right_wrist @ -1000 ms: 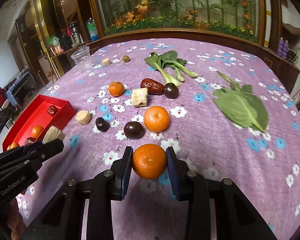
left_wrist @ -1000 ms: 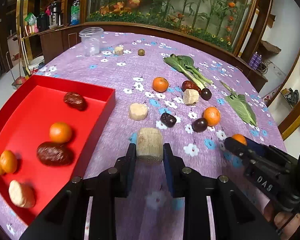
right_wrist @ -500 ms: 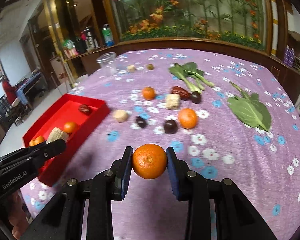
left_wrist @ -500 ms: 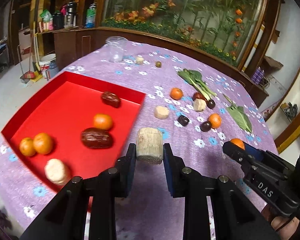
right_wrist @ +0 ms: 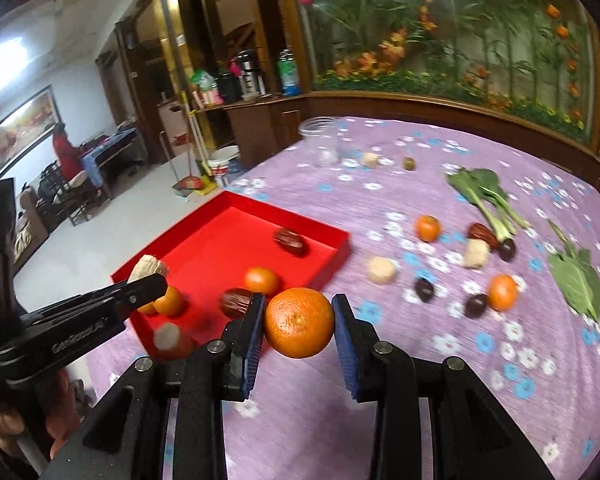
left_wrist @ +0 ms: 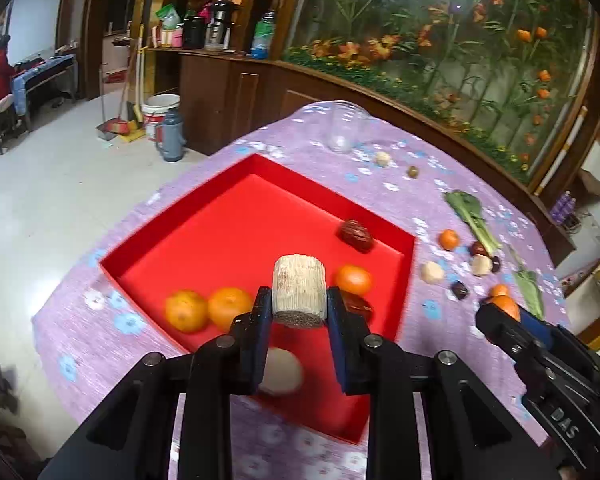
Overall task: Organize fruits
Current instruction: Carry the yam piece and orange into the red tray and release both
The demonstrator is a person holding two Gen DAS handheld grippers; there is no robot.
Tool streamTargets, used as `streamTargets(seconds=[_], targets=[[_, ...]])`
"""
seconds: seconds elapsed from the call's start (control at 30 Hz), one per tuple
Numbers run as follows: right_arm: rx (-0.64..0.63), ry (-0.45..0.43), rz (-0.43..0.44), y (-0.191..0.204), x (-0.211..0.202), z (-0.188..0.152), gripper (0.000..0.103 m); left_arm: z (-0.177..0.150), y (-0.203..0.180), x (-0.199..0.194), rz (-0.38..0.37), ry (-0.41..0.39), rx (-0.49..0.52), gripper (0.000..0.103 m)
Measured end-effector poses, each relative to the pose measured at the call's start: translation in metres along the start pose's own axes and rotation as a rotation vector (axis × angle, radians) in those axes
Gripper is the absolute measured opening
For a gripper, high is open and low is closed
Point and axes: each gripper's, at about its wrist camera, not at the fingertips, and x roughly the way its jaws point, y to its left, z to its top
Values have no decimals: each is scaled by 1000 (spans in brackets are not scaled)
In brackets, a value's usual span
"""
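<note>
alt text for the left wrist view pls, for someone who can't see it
The left claw grips a pale fibrous cylinder chunk above a red tray holding three oranges, two dark red dates and a pale chunk. The tray sits on a purple floral tablecloth with more fruit and greens scattered at right. At far right, the right claw holds an orange.

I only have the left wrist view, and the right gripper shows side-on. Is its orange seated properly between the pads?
Observer: Yes. The right gripper is shut on the orange, with one pad on each side at its widest part.
Operator: Anything loose behind that gripper that I'm missing?
Observer: A dark plum lies on the cloth, right beside the loose orange there.
</note>
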Motion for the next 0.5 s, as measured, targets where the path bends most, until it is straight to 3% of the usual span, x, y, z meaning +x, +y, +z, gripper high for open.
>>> streamTargets(seconds=[0.2, 0.5], targets=[[-25, 4, 51, 23, 22, 14, 37, 15, 14, 13, 49, 11, -25, 26], [-5, 35, 23, 24, 62, 32, 37, 17, 26, 27, 56, 44, -16, 26]])
